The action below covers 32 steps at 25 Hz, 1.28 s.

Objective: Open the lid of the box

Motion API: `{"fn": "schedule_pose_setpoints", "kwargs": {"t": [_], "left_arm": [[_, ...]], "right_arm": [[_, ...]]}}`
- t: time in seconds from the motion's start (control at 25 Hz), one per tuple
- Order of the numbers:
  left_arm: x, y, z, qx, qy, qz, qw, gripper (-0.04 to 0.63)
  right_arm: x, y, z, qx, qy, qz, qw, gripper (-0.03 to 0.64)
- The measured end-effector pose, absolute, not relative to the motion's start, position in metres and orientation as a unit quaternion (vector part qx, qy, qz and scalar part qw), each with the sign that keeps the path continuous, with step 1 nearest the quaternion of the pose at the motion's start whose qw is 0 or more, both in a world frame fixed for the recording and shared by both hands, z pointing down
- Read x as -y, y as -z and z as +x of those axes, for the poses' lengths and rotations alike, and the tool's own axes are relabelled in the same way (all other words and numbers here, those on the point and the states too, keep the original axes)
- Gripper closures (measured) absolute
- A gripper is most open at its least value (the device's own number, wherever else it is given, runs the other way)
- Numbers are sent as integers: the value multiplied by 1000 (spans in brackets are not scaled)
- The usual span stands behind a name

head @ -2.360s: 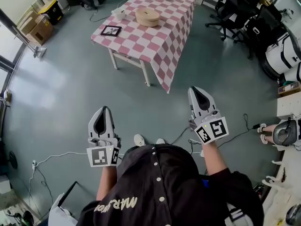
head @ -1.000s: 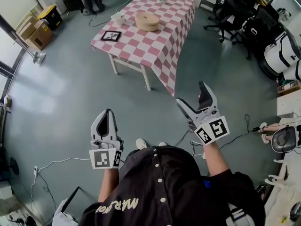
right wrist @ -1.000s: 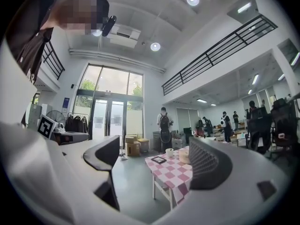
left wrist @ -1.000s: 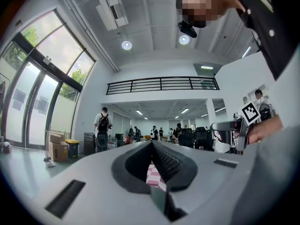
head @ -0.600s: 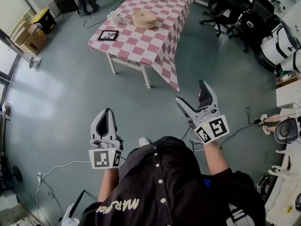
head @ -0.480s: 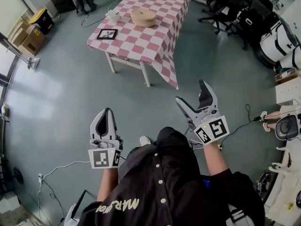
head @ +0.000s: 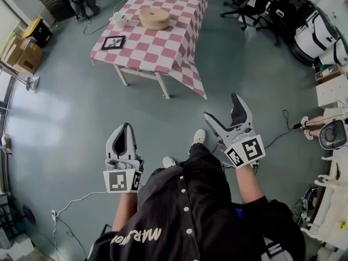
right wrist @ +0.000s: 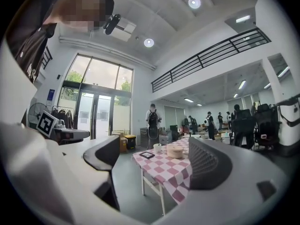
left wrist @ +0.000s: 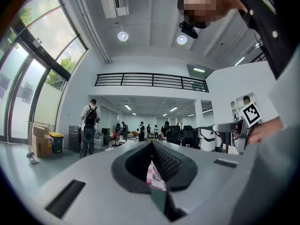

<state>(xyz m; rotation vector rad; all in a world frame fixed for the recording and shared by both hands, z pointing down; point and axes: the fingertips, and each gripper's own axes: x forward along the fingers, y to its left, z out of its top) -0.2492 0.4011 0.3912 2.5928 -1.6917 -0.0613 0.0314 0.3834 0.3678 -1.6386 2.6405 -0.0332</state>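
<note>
The round wooden box (head: 154, 18) with its lid on sits on a table with a red-and-white checked cloth (head: 179, 42), far ahead of me across the grey floor. In the right gripper view the box (right wrist: 176, 150) stands between the open jaws' lines of sight, well beyond reach. My left gripper (head: 125, 129) is shut and empty, held low at the left. My right gripper (head: 223, 109) is open and empty, held out at the right. In the left gripper view the left gripper (left wrist: 151, 148) shows only a sliver of checked cloth through its closed jaws.
A white cup (head: 118, 19) and a black picture frame (head: 113, 42) share the table. Office chairs (head: 255, 4) stand at the far right, cardboard boxes (head: 22, 53) at the left. Cables (head: 70, 200) trail on the floor. A person with a backpack (right wrist: 152, 121) stands beyond the table.
The right gripper has gone from shut to open. The person has stepped forward, one shoe now ahead. The left gripper stays shut.
</note>
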Motion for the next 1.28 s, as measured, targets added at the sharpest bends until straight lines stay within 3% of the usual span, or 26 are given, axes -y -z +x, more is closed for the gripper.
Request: {"fn": "schedule_pose_setpoints", "kwargs": {"t": [1.28], "left_arm": [[-239, -370, -79, 560, 10, 828, 13, 586]], "right_arm": [[-218, -357, 201, -854, 11, -518, 42, 173]]}}
